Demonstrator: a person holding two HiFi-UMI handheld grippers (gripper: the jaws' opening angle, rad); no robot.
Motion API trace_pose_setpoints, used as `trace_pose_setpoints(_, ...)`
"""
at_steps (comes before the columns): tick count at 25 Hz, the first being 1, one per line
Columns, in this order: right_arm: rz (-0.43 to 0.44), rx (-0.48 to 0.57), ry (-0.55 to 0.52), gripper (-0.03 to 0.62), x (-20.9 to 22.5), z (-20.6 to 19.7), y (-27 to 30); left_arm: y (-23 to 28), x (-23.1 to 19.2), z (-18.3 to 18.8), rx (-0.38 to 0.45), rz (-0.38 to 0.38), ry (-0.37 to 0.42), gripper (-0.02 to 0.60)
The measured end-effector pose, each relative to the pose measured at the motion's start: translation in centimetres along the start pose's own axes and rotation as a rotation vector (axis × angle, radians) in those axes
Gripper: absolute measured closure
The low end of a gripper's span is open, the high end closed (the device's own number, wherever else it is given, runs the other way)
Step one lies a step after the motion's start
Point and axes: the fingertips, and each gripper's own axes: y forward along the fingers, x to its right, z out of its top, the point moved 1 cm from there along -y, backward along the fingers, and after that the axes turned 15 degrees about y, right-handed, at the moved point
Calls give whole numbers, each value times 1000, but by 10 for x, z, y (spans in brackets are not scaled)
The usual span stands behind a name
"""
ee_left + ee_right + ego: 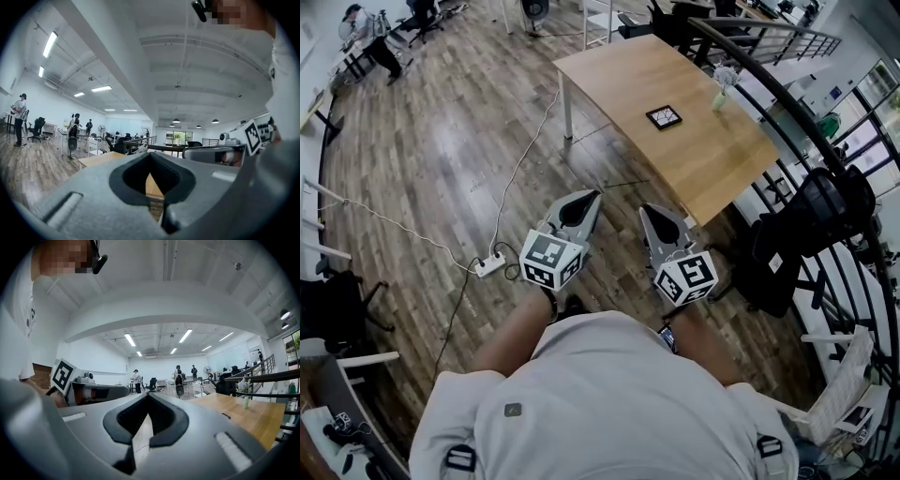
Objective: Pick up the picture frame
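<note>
Claws first: we hold the left claw and the right claw side by side in front of us, both pointing level. Each has its jaws pressed together on nothing, and each claw's own view shows the dark pads meeting at the tip with only open room beyond. Under them is bare wooden floor, with a power strip and its white cable to our near left. Farther off and to the right stands the counter, its near corner just beyond the right claw's tip in the head view. The picture frame lies flat on the counter, about midway along it. It sits well apart from both claws, and a small vase stands near it on the far right side, not touching it. A dark railing curves past the counter's right edge. We judge this to be the approach step: nothing is grasped and the frame is untouched. The next move, as we see it, calls for closing the gap to the counter and opening one claw, probably the right, which is nearer the frame. Because the frame lies flat, the claw will likely have to tip downward and take the frame by one edge. That leaves little to bite on, so a slip is possible, and we should keep clear of the vase while reaching in.
</note>
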Motion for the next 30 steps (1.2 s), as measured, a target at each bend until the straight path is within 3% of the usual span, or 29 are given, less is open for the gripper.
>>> trace_pose_setpoints(8,15,-29,14,586,-21,-11,87,0,-62,-12,9,-91,-5,578)
trace_pose_setpoints(15,56,-68,14,586,-19,-19,124,6,-95,-28,-9,-63,-28,578)
trace_pose_setpoints(24,104,-74,61,586,23,-18,174,38,-137,-46,-59,11,-21,578)
trace_pose_setpoints(30,107,-72,78,586,81,-2,208,100,-162,-54,-82,21,-28,578)
